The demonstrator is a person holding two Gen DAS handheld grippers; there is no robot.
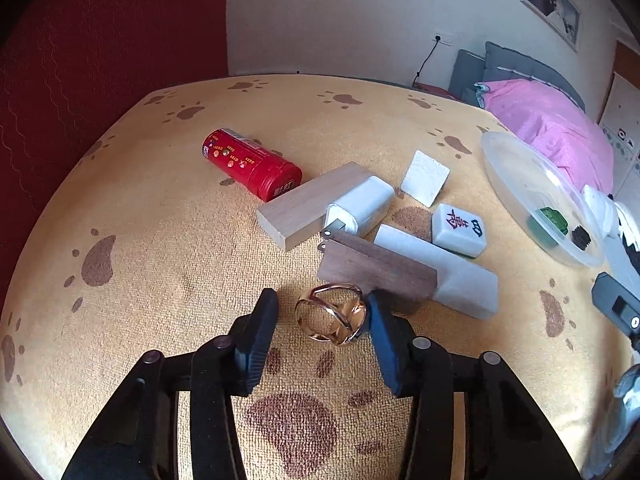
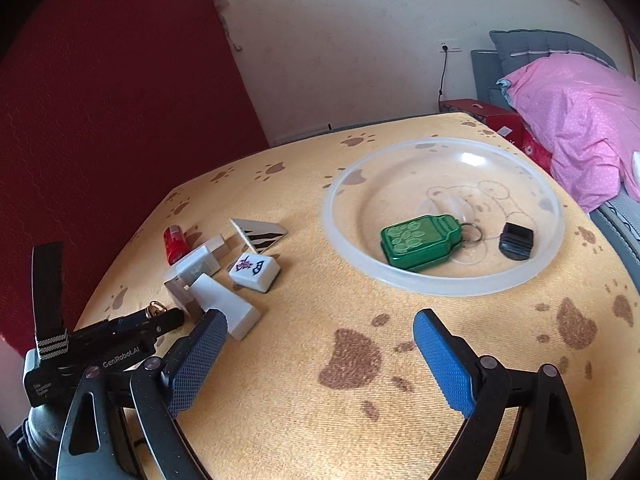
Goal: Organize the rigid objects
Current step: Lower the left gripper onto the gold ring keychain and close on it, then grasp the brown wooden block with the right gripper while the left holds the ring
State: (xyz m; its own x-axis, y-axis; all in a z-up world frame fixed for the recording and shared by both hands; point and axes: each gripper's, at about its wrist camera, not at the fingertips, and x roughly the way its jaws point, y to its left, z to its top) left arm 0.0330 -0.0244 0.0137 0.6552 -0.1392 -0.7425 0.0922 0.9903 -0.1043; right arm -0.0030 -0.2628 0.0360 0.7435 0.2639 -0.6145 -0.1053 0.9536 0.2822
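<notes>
The gold ring [image 1: 331,319] lies on the worktop [image 1: 160,240] between our left tool [image 1: 322,334], one pad touching it and the other apart; closing unevenly could flick it away, while our right tool [image 2: 320,356] hangs wide open, empty.

My left gripper [image 1: 322,320] has black linkage arms with round grey pivot pins and dark blue ribbed pads. Nearer the clear bowl [image 2: 400,276], my right gripper [image 2: 320,344] shows brighter blue pads [image 2: 444,364]. White "GenRobot.AI" lettering marks the left one's body.
</notes>
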